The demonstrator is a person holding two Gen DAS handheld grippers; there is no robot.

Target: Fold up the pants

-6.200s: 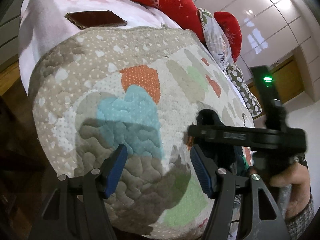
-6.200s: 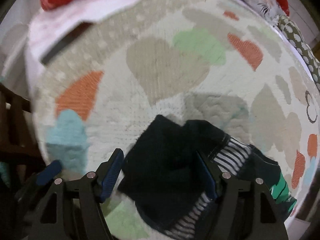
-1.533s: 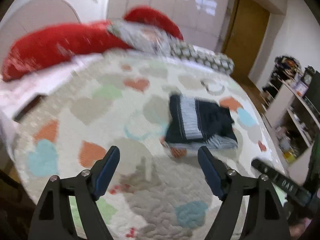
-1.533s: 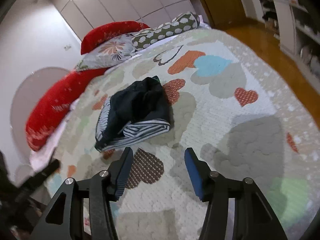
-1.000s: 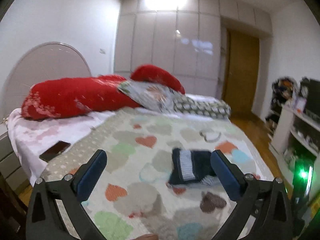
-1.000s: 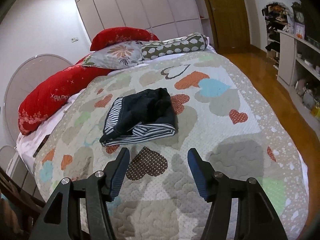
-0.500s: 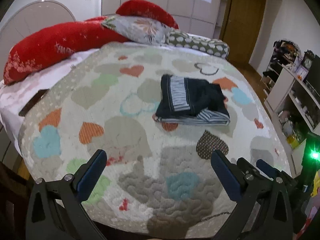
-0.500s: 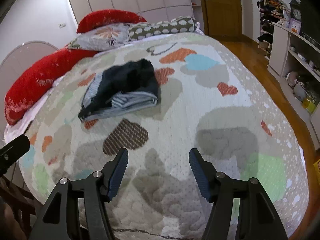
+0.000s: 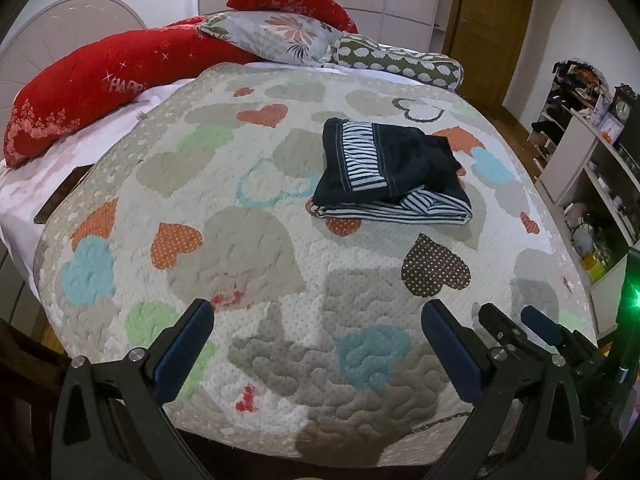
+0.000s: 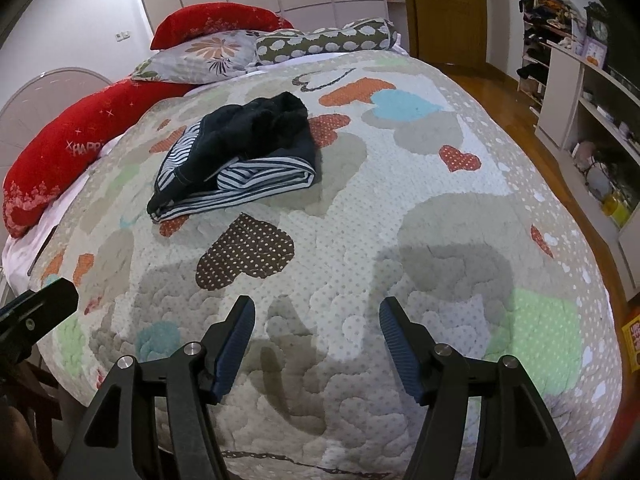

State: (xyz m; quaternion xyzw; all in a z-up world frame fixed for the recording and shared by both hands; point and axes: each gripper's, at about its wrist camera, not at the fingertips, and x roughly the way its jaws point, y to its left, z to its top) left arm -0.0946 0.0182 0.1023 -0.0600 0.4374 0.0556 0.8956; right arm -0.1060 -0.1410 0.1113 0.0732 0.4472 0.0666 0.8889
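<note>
The dark navy pants (image 9: 392,172) with black-and-white striped lining lie folded in a compact bundle on the heart-patterned quilt (image 9: 256,248), right of the bed's middle. They also show in the right wrist view (image 10: 240,156), at upper left. My left gripper (image 9: 316,340) is open and empty, held over the near end of the bed, well back from the pants. My right gripper (image 10: 316,332) is open and empty, also over the near end. The right gripper's fingers (image 9: 540,324) show at the lower right of the left wrist view.
Red pillows (image 9: 100,80), a floral pillow (image 9: 280,36) and a spotted bolster (image 9: 396,64) lie at the head of the bed. A dark phone (image 9: 60,196) lies on the pink sheet at left. Shelves (image 10: 592,120) stand along the right wall, a wooden door (image 10: 444,8) behind.
Both grippers have drawn back from the bed, away from the folded pants. In the last half second the views barely shifted; the pants lie still.
</note>
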